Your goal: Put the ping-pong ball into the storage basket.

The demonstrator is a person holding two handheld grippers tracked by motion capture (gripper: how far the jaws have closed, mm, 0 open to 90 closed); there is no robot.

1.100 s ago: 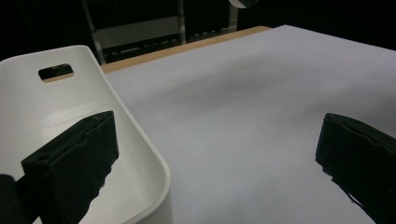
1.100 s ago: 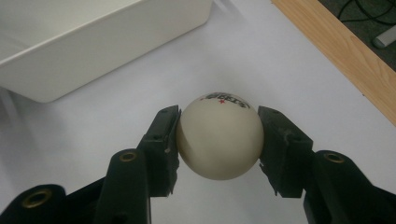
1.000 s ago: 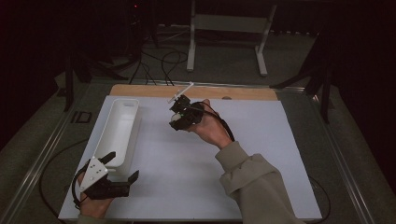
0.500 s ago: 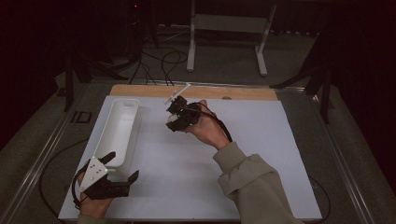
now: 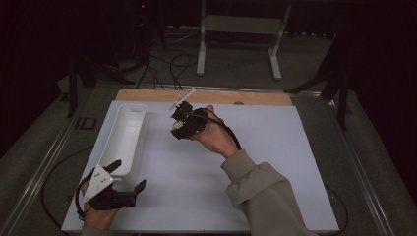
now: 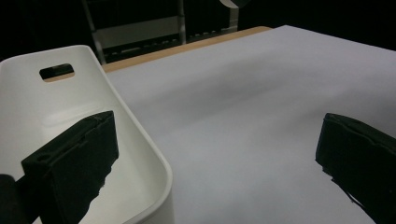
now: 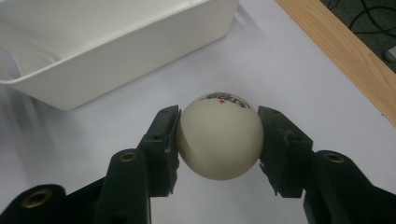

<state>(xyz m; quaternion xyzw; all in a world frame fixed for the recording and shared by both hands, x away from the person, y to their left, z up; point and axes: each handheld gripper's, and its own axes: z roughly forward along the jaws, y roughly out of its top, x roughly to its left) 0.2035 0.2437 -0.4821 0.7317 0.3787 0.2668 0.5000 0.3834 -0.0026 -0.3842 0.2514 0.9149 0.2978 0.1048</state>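
Observation:
A white ping-pong ball [image 7: 219, 140] with small red and black print is clamped between the jaws of my right gripper [image 7: 218, 125], lifted above the white mat. In the high view that right gripper [image 5: 178, 129] hovers just right of the far end of a long white bin [image 5: 129, 106]. The bin's wall [image 7: 130, 51] lies close ahead of the ball. My left gripper [image 5: 127, 176] rests low at the table's near left, open, by the bin's near end. Its jaws [image 6: 215, 135] stand wide apart, one over the bin's rim [image 6: 140, 126], with nothing between them.
A white mat [image 5: 270, 162] covers the table, with a wooden strip [image 5: 221, 97] along its far edge. The bin looks empty inside. Cables and a metal stand [image 5: 236, 24] sit on the dark floor beyond the table.
My right gripper has drifted a little to the left, toward the bin, still holding the ball. The left gripper has stayed put.

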